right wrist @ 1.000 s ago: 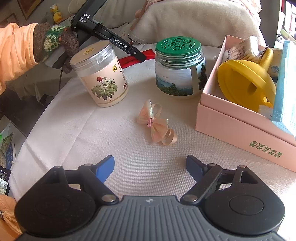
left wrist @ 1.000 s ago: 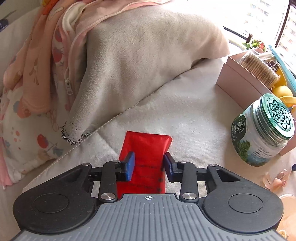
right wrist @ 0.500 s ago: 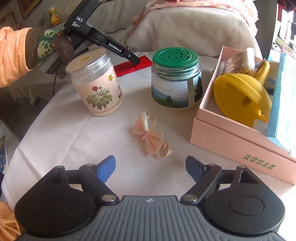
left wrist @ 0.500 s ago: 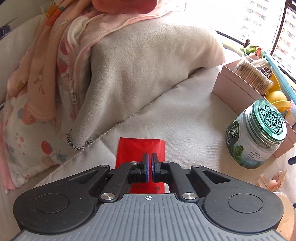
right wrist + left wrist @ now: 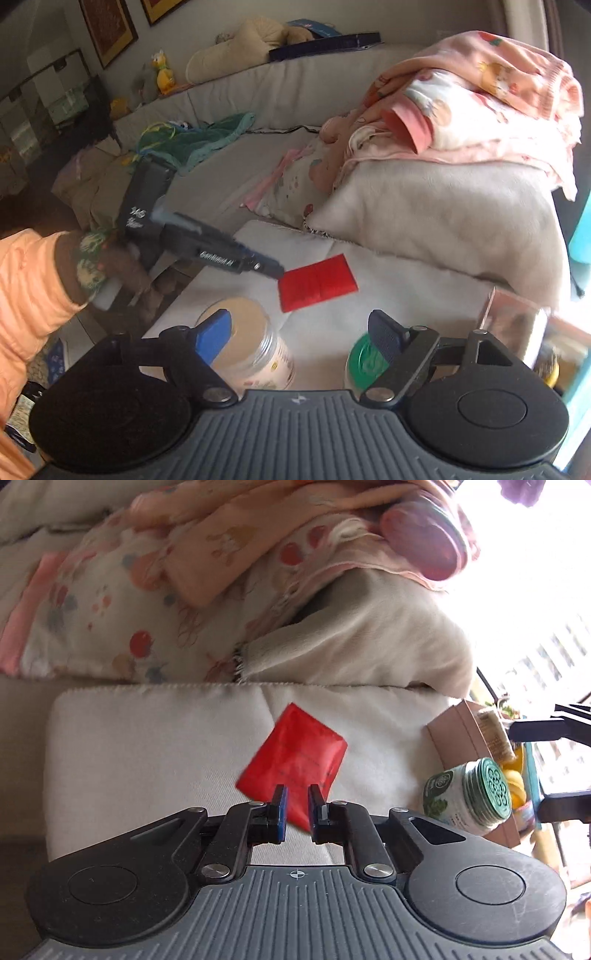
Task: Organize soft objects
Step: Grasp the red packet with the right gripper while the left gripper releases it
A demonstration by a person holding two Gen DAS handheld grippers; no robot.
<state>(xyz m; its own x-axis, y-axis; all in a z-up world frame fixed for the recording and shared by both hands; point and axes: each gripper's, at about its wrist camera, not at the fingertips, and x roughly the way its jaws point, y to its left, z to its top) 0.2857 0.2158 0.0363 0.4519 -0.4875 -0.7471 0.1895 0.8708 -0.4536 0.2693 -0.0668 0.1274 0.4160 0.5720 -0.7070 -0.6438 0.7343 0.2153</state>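
A flat red packet (image 5: 295, 755) hangs in the air above the white tablecloth (image 5: 147, 746), pinched by one corner. My left gripper (image 5: 297, 810) is shut on that corner, its blue pads a packet's thickness apart. The right wrist view shows the same packet (image 5: 317, 282) held tilted at the tip of the left gripper (image 5: 271, 267). My right gripper (image 5: 299, 332) is open and empty, raised above the two jars on the table.
A cream blanket (image 5: 443, 210) topped with pink patterned cloths (image 5: 480, 110) lies behind the table. A green-lidded jar (image 5: 469, 794) and a pink box (image 5: 465, 738) stand to the right. A white-lidded jar (image 5: 251, 339) sits below my right gripper. A sofa with clothes lies beyond.
My left gripper closed on the red packet's near corner and lifted it off the tablecloth, tilting it. My right gripper rose and pitched up, still open.
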